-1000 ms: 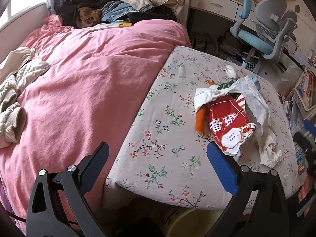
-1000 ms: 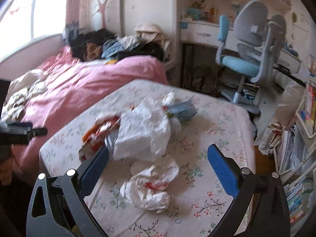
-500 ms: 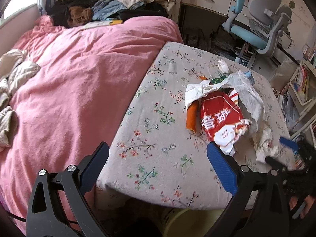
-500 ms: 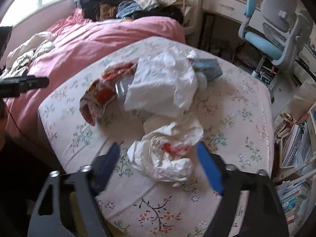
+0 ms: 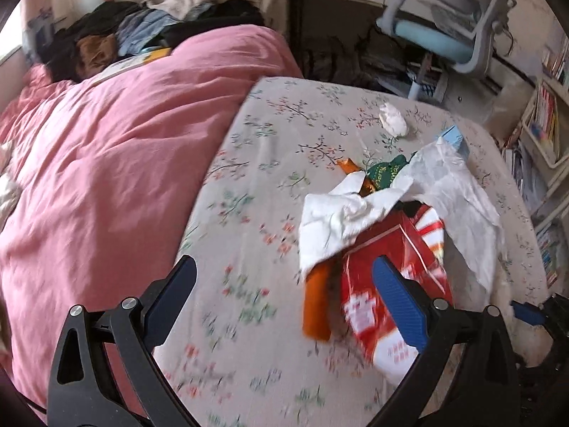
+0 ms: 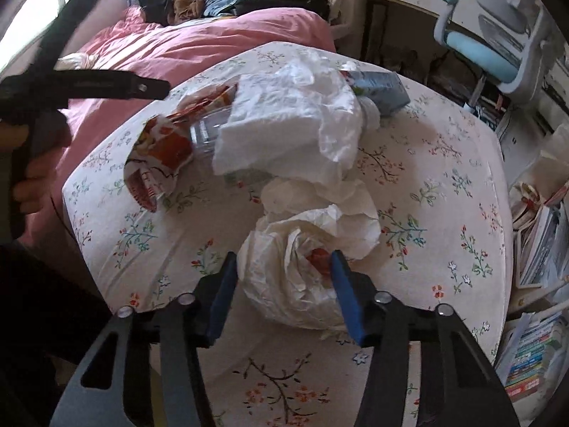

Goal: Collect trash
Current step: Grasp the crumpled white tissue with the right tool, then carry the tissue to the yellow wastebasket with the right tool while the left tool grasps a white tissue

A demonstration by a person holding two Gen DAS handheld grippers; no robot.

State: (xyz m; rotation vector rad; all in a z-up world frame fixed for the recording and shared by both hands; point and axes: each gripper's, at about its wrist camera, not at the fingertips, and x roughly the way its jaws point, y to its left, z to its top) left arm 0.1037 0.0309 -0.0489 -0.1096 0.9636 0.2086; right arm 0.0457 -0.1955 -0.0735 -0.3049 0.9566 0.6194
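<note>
Closing right gripper [image 6: 284,284] on one crumpled white bag [image 6: 295,270], left gripper [image 5: 284,295] wide, empty, one red snack packet [image 5: 387,284].

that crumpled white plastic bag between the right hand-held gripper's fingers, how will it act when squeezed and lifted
The crumpled white plastic bag looks thin and wrinkled, so it will probably collapse rather than resist the right hand-held gripper, whose jaws have just been closing around it. It is likely light and floppy. Loose folds may sag or slip free.

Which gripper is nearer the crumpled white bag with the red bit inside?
Right. The right gripper straddles the crumpled white bag, its jaws just closing around it. The left gripper hangs open over the red snack packet, beside it.
</note>
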